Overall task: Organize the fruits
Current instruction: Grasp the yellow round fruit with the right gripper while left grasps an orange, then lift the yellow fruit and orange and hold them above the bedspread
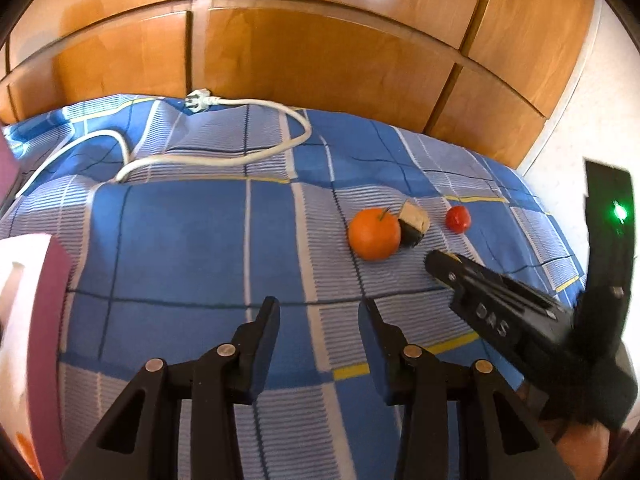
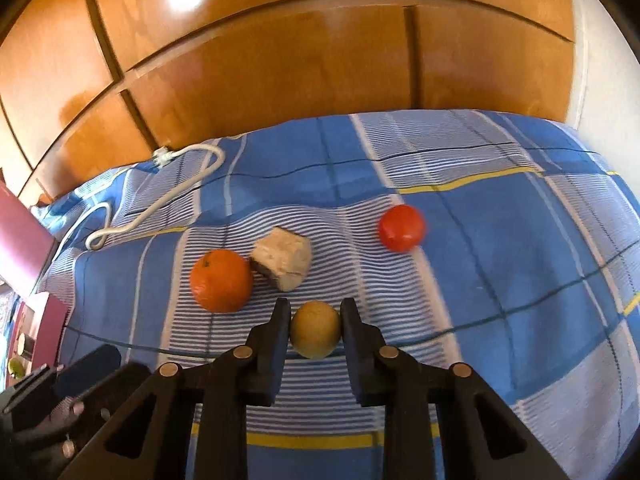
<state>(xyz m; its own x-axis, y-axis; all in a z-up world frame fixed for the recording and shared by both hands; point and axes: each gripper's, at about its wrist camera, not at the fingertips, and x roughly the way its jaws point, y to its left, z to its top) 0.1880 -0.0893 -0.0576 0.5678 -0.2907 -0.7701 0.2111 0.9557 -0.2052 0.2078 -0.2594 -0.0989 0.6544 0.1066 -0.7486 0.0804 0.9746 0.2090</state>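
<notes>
Right gripper [image 2: 315, 308] is clamped on a yellow-green round fruit [image 2: 315, 335], one pad on each side, fruit sitting on the blue checked bedspread [image 2: 520, 260]. Left gripper [image 1: 320, 308] has its jaws only partly apart with nothing between them, just bedspread under the tips.

From the right wrist view, taking the held fruit as centre:
- orange [image 2: 221, 280] at 10 o'clock, near
- beige chunk with a dark edge [image 2: 283, 263] at 11 o'clock, touching or just beside the orange; can't tell what it is
- red tomato-like fruit [image 2: 401, 227] at 1 o'clock, well apart from the others

Left wrist view: orange, chunk and red fruit sit at 1 o'clock from the left tips, and the right gripper's body comes in from 3 o'clock, hiding the held fruit.

White power cord [image 1: 224, 160] loops at the far left of the bed, plug against the wooden wardrobe [image 1: 320, 60]. White-and-purple box [image 1: 36, 320] at 9 o'clock in the left view, contents unclear.
</notes>
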